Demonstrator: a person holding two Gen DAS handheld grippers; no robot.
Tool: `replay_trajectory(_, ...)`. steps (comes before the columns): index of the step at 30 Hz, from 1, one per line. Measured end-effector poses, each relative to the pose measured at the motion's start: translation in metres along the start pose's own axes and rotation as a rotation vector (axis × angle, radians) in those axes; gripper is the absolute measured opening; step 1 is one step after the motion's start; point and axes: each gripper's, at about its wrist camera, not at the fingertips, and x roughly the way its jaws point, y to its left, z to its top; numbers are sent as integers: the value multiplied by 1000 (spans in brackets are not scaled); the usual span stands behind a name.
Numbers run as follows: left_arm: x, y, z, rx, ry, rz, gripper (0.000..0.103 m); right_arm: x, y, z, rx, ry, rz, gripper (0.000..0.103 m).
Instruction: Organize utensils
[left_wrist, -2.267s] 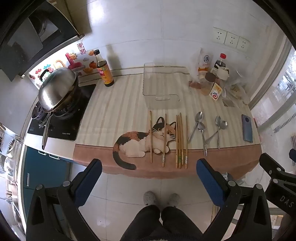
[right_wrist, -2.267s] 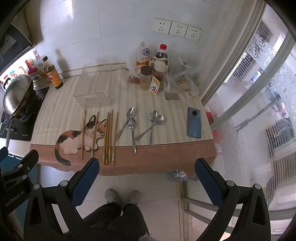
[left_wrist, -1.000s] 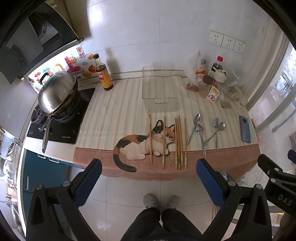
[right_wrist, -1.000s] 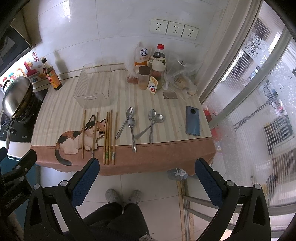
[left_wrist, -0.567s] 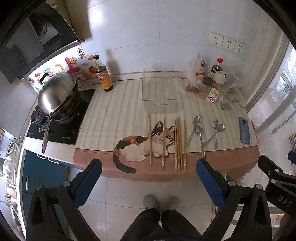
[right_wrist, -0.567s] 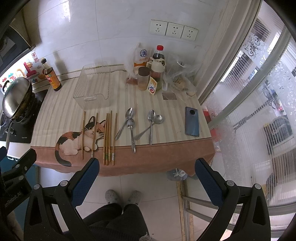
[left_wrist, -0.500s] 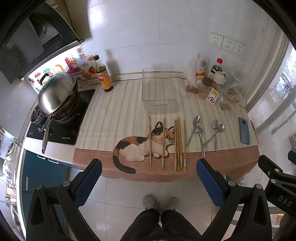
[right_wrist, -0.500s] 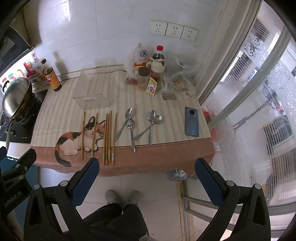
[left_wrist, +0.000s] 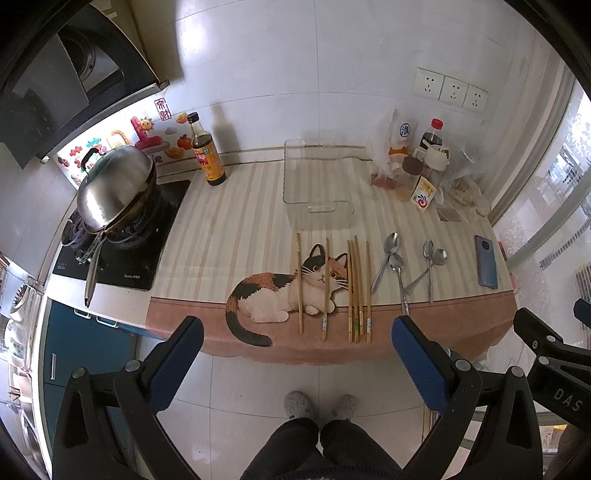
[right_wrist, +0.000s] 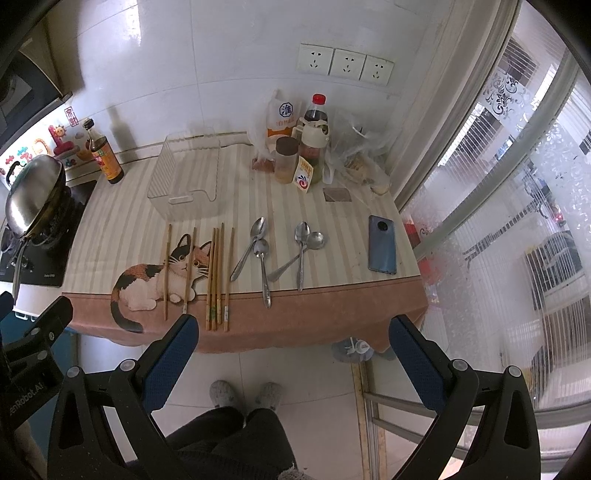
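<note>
Several wooden chopsticks (left_wrist: 355, 288) (right_wrist: 217, 273) lie side by side on the cat-print cloth. To their right lie several metal spoons (left_wrist: 397, 271) (right_wrist: 261, 258). A clear plastic bin (left_wrist: 317, 186) (right_wrist: 186, 177) stands empty behind them. My left gripper (left_wrist: 295, 360) is open and empty, held well back from the counter's front edge, over the floor. My right gripper (right_wrist: 293, 356) is also open and empty, at the same distance from the counter.
A blue phone (left_wrist: 485, 266) (right_wrist: 382, 249) lies at the counter's right end. Bottles, jars and bags (left_wrist: 417, 166) (right_wrist: 299, 144) crowd the back right. A sauce bottle (left_wrist: 207, 153) and a steel wok (left_wrist: 114, 186) on the hob are at the left. My feet (left_wrist: 319, 404) are on the tiled floor.
Both grippers have drawn slightly back from the counter over the last two seconds, so it looks a little smaller. Nothing on the counter has moved.
</note>
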Motion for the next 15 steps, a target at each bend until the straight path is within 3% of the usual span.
replay_trajectory(15, -1, -4, -3, -2, -2, -2, 103, -3, 2, -2, 4, -11, 4, 103)
